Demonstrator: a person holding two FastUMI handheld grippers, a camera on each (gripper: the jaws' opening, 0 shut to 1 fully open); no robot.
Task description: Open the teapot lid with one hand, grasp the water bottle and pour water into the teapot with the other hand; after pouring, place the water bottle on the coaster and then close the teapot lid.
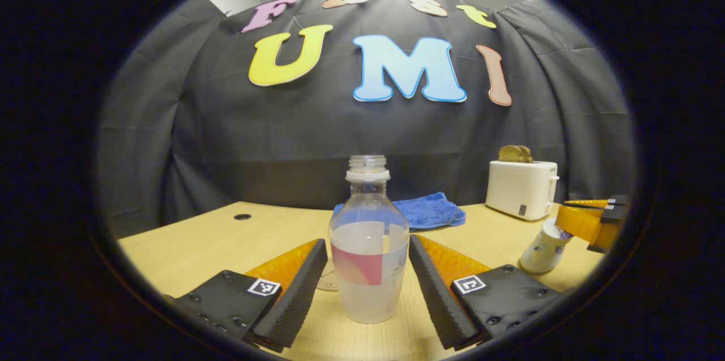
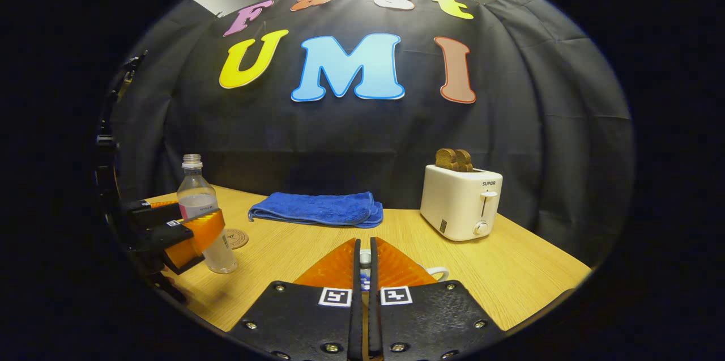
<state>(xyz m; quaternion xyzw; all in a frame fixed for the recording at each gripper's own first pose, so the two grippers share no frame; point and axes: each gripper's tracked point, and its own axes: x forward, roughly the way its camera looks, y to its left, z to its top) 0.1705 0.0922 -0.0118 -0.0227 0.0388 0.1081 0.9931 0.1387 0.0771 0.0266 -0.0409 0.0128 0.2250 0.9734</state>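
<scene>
A blue towel (image 2: 317,209) lay folded at the back of the bench (image 2: 510,270), soft and fluffy. A white toaster (image 2: 461,201) stood to its right, boxy with round corners, and two brown slices of bread (image 2: 454,160) stuck out of its top. Nothing stood between the bottle (image 1: 369,247) and the left gripper (image 1: 368,284).

The bottle was clear plastic with no cap. It stood upright on the bench, with water up to about the middle and a pink and white label. The left fingers (image 1: 297,287) were spread wide, one on each side of the bottle, and did not touch it. A round coaster (image 2: 235,238) lay flat just behind the bottle.

The teapot (image 1: 545,247) was white and smooth with small blue marks. It sat on the right side of the bench, near the toaster. The right gripper (image 2: 365,262) was over it, with its fingers pressed almost together on a small knob of the lid (image 2: 365,259).

The bench was pale wood with a fine grain and a small dark hole (image 1: 242,217) near its far left edge. A black cloth (image 2: 538,123) with folds hung behind it.
</scene>
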